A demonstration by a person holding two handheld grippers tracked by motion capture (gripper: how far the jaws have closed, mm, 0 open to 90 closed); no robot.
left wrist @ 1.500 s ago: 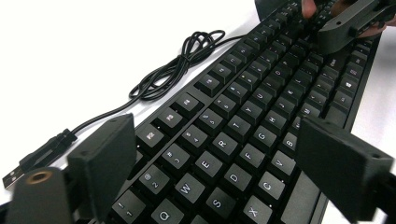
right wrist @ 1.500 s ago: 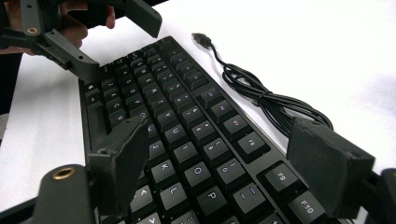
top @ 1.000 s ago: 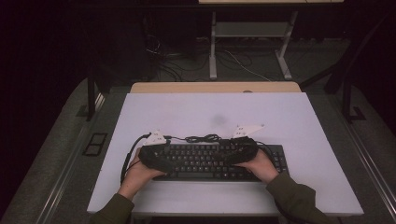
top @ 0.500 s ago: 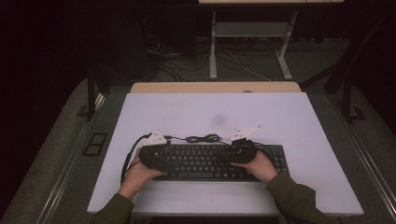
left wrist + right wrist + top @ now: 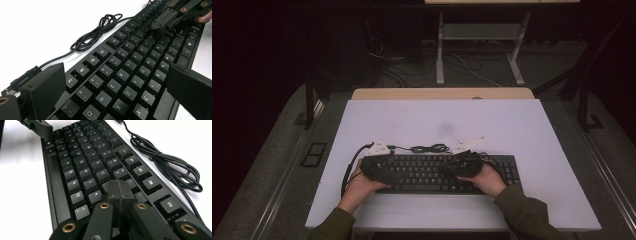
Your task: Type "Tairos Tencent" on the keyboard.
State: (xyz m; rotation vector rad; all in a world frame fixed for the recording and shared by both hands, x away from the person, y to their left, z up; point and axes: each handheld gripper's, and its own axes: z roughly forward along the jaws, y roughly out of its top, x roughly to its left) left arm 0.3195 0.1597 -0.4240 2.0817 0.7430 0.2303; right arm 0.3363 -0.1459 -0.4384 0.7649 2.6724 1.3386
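- The right gripper (image 5: 119,191) had its jaws pressed together, having just been closing with nothing caught between them; the joined tips pointed down at the key rows of the flat black plastic keyboard (image 5: 82,167), over the keys just beyond K, though contact could not be told.
- The left gripper (image 5: 112,85) held its jaws spread wide, one pad past the keyboard's far edge by the number row and the other past its near edge by the space bar, so the body lay across the gap between them; the pads did not appear to press on it.
- From the high view the keyboard (image 5: 432,172) lay with its long axis running left to right along the near part of the white surface (image 5: 512,125), the left gripper (image 5: 377,167) over its left end and the right gripper (image 5: 464,165) over its right half.
- The right one seemed nearer to any key in the middle rows, so a key press looked likeliest from that side.
- The black coiled cable (image 5: 100,32) lay on the surface just beyond the keyboard's far edge, apart from both jaws.
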